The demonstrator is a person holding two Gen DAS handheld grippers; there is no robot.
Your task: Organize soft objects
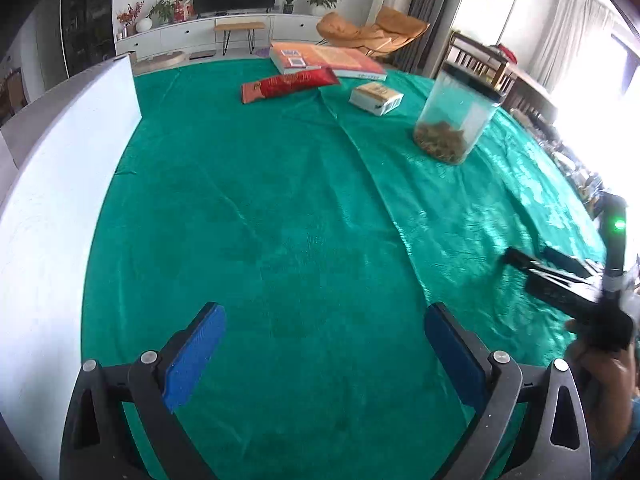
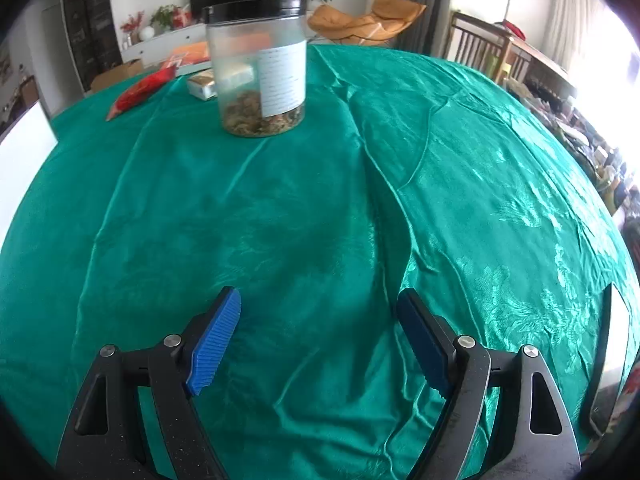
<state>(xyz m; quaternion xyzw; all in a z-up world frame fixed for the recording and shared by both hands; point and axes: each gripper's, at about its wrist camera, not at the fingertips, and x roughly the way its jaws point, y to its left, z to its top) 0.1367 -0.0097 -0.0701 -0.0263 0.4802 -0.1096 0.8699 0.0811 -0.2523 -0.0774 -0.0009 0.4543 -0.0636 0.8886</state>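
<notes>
From the left wrist, the left tool [image 1: 324,340] gaped empty above the green cloth [image 1: 280,208] spread across the surface, while from the right wrist the right tool [image 2: 320,328] gaped empty too, the jar [image 2: 258,68] at eleven o'clock.

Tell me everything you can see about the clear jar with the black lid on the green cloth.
The jar is a round container of clear, slightly frosted plastic, closed with a black lid. It stands upright on the green cloth, touching nothing else. A white label with fine print covers part of its side. Only the bottom is filled, with brownish dried bits; the rest is empty. Behind it lie a small pale box and a red packet.
</notes>
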